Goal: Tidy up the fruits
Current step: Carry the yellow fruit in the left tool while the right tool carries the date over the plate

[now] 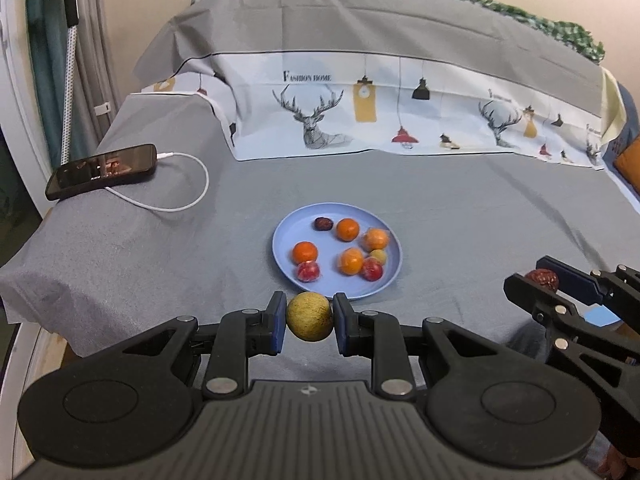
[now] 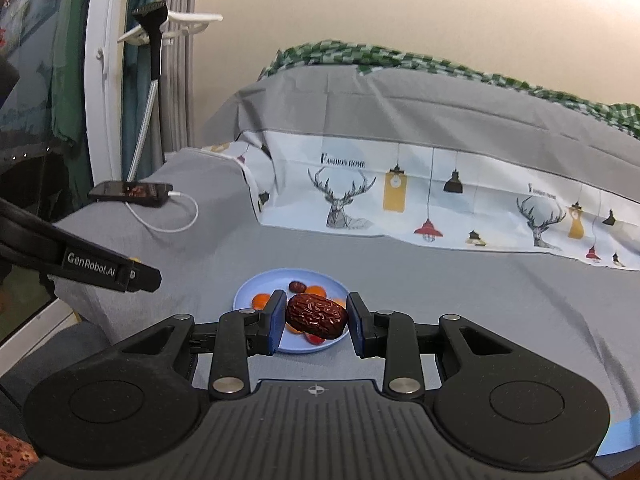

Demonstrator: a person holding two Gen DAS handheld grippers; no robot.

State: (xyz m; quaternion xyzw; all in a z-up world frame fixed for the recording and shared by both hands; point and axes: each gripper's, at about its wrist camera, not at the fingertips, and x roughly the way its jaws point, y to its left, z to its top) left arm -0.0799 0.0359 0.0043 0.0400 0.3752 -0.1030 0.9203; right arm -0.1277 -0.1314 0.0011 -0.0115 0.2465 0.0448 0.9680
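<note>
Grey-sheeted bed (image 1: 460, 200) with a deer-print cloth (image 1: 360, 112) at 12 o'clock and a phone (image 1: 102, 171) at 10 o'clock. The left tool (image 1: 309, 322) pinches a round yellow fruit (image 1: 309, 316), just short of the blue plate (image 1: 286, 232) at its 12 o'clock. The right tool (image 2: 316, 318) pinches a wrinkled red date (image 2: 316, 315), the plate directly behind it. The plate carries oranges (image 1: 347, 229), red fruits and another date.

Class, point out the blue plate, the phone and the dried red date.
blue plate (image 1: 285, 240): left wrist view, bare left rim.
phone (image 1: 102, 171): left wrist view, screen middle.
dried red date (image 2: 317, 316): right wrist view, wrinkled skin centre.
</note>
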